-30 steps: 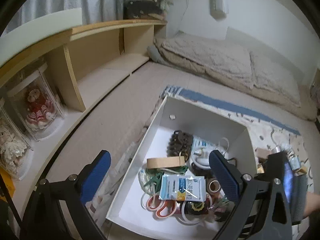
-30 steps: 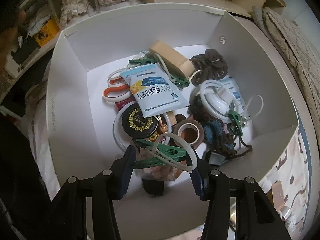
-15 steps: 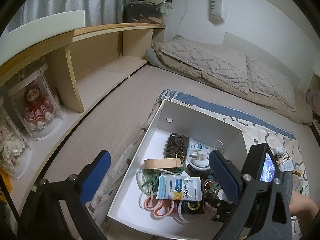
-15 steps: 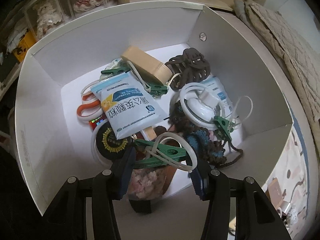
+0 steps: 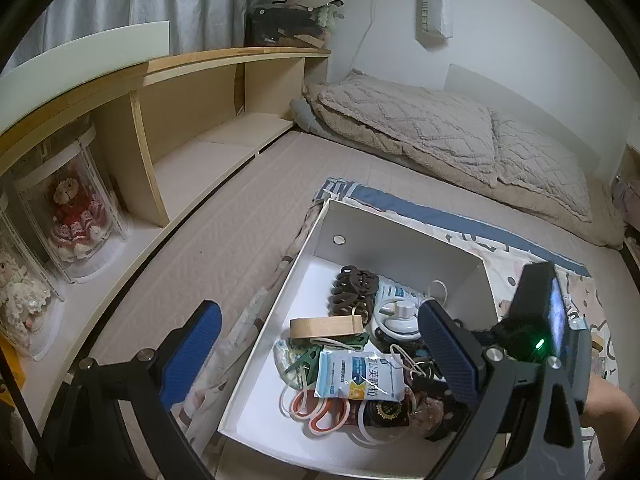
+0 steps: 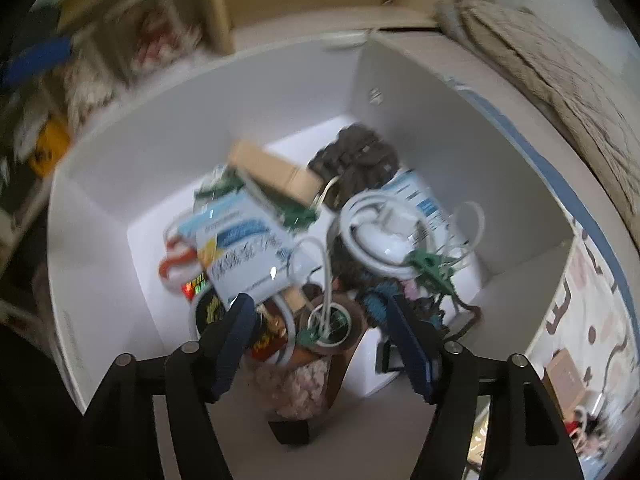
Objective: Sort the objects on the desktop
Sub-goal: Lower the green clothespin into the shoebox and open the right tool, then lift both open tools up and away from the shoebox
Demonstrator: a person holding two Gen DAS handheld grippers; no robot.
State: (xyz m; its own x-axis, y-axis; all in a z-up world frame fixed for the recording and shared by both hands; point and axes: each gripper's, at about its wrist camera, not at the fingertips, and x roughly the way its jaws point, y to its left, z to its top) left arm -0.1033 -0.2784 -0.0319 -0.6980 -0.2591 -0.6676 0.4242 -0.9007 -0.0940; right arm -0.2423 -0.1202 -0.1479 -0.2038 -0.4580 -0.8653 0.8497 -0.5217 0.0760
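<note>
Right gripper [image 6: 320,344], bottom centre of the right wrist view, has its jaws spread wide with nothing clamped, and just past the tips a green clip [image 6: 320,334] tangled with a white loop lies on the heap; blur leaves it unclear whether anything touches the pads. Left gripper [image 5: 316,360], lower part of the left wrist view, is also wide open and empty, hanging above the near left edge of the white box [image 5: 404,248]. Sorting looks mostly done: box mid-frame already holds tape roll [image 5: 326,326], packet [image 5: 358,374], scissors [image 5: 322,414] and brown hair claw [image 5: 354,288], while a few small bits appear left on the patterned cloth [image 6: 576,320] at right.
</note>
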